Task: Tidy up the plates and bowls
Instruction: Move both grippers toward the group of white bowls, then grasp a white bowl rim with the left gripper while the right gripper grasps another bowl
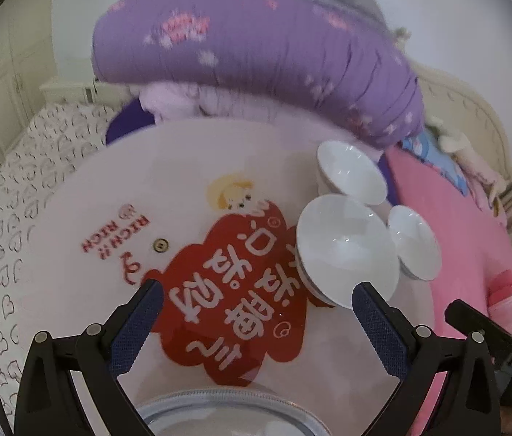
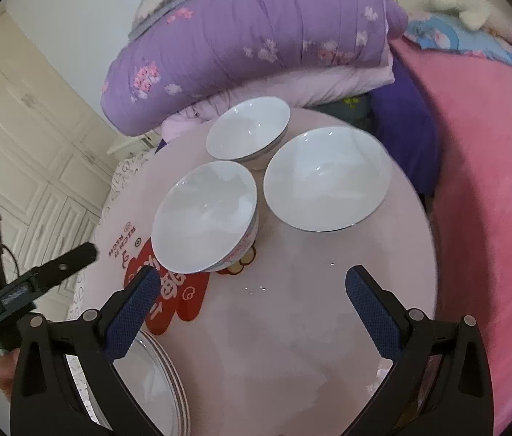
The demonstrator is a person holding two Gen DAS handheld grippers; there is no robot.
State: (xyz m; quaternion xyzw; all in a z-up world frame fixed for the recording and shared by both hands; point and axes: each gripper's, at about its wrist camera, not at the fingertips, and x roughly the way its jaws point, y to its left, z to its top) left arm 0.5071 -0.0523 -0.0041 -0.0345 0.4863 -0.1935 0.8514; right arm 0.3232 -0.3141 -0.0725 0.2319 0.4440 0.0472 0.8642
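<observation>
Three white bowls stand close together on a round pink table (image 2: 292, 327). In the right wrist view the nearest bowl (image 2: 205, 218) has a red pattern on its outside; a wider bowl (image 2: 326, 178) sits to its right and a third bowl (image 2: 247, 132) behind them. The left wrist view shows the same nearest bowl (image 1: 346, 250), the far bowl (image 1: 350, 170) and the right-hand bowl (image 1: 414, 241). A plate stack (image 2: 154, 388) lies at the table's near edge, its rim (image 1: 219, 403) below my left gripper. My left gripper (image 1: 257, 303) is open above the table print. My right gripper (image 2: 252, 290) is open, just short of the nearest bowl.
A folded purple quilt (image 2: 248, 40) is piled behind the table, touching its far edge. Pink bedding (image 2: 488, 200) lies to the right, a heart-print sheet (image 1: 9, 218) to the left. The table (image 1: 129, 189) carries a red cartoon print (image 1: 227, 309). The other gripper's black body (image 2: 31, 283) shows at left.
</observation>
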